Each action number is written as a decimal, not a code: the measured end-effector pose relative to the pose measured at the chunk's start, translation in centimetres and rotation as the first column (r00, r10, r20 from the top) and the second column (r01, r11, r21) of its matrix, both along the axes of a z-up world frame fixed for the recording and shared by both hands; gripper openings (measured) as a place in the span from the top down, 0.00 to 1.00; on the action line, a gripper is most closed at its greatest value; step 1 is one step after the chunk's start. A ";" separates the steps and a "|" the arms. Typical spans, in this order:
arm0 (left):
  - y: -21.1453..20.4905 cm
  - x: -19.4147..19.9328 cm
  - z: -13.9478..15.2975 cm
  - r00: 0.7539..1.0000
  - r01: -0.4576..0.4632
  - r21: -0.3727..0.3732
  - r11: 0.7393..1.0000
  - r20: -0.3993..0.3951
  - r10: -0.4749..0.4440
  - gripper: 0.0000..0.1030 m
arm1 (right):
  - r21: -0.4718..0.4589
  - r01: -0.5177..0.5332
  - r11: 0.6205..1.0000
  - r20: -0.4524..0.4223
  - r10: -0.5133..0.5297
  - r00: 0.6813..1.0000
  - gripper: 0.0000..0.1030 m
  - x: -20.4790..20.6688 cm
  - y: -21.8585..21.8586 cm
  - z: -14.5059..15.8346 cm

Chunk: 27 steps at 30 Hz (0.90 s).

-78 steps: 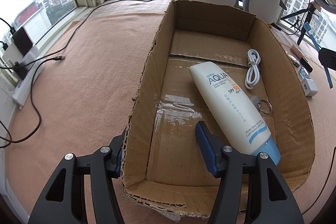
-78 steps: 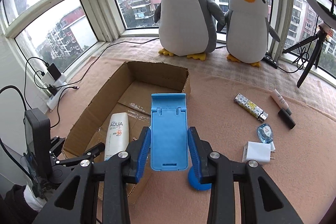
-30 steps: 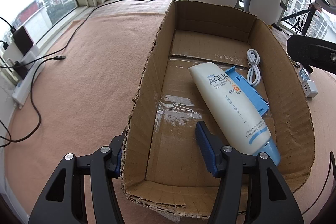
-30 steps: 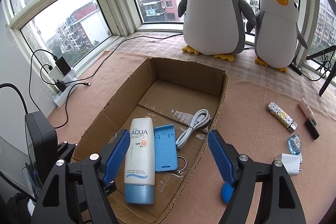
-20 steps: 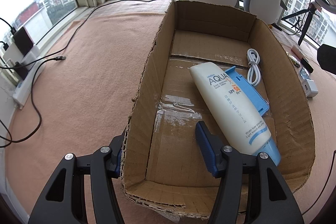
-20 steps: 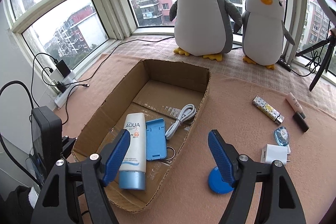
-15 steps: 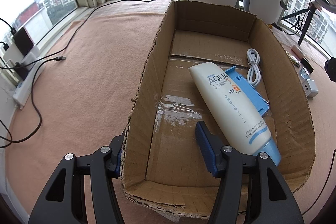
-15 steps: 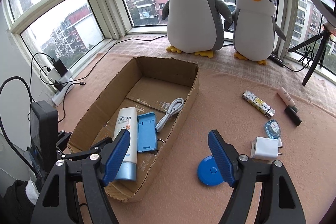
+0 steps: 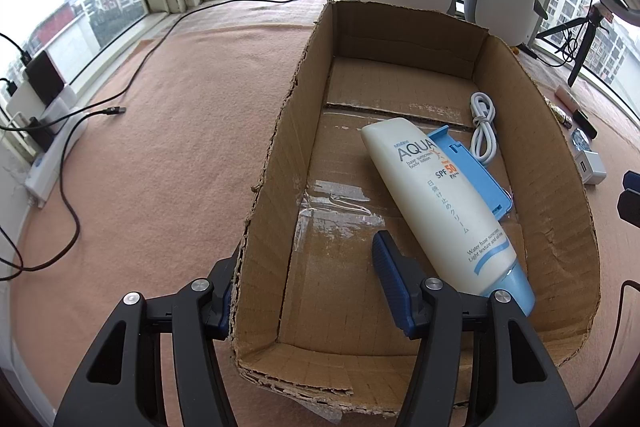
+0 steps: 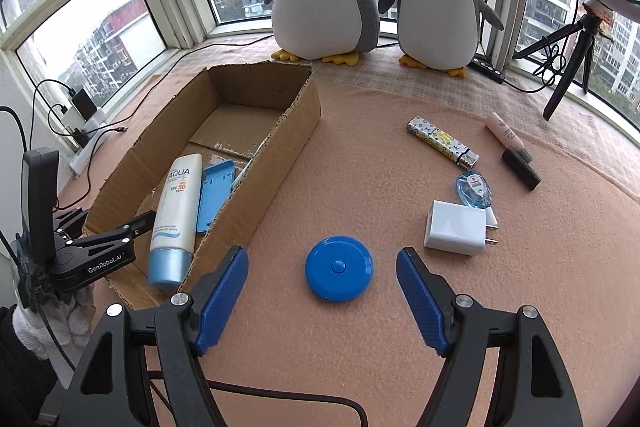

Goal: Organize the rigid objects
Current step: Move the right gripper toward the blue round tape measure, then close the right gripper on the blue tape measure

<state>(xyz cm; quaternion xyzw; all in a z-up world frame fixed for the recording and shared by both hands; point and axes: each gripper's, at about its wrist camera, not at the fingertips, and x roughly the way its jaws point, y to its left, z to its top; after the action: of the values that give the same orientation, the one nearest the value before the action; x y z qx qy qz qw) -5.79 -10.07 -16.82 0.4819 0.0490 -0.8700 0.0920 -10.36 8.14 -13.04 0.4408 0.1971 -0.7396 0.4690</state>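
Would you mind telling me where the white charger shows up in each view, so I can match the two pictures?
Left wrist view: the charger sits at the far right edge, outside the box's right wall.
Right wrist view: the charger lies right of centre on the mat, just beyond the blue disc.
Shared landmark: the cardboard box holding the sunscreen tube.

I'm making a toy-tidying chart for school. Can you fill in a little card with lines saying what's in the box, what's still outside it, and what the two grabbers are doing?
In the box: sunscreen tube, blue stand, white cable
Outside: blue round case, white charger, lighter, correction tape, pink tube
Left gripper: open, astride the box's left wall
Right gripper: open, empty, blue round case between its fingers
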 end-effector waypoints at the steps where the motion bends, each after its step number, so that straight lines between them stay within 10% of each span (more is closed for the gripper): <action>1: 0.0 0.0 0.0 1.000 0.000 -0.001 1.000 0.000 0.000 0.42 | 0.008 -0.002 1.000 0.000 0.002 1.000 0.29 0.0 0.1 -0.3; 27: -0.1 0.0 0.0 1.000 0.000 -0.001 1.000 -0.001 0.000 0.42 | 0.184 -0.025 0.983 -0.036 0.032 0.999 0.53 0.2 -2.6 -5.1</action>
<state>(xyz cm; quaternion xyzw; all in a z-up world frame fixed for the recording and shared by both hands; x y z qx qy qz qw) -5.76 -10.13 -16.85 0.4816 0.0488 -0.8702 0.0922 -10.20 5.58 -18.11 0.4649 0.2798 -0.7198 0.4329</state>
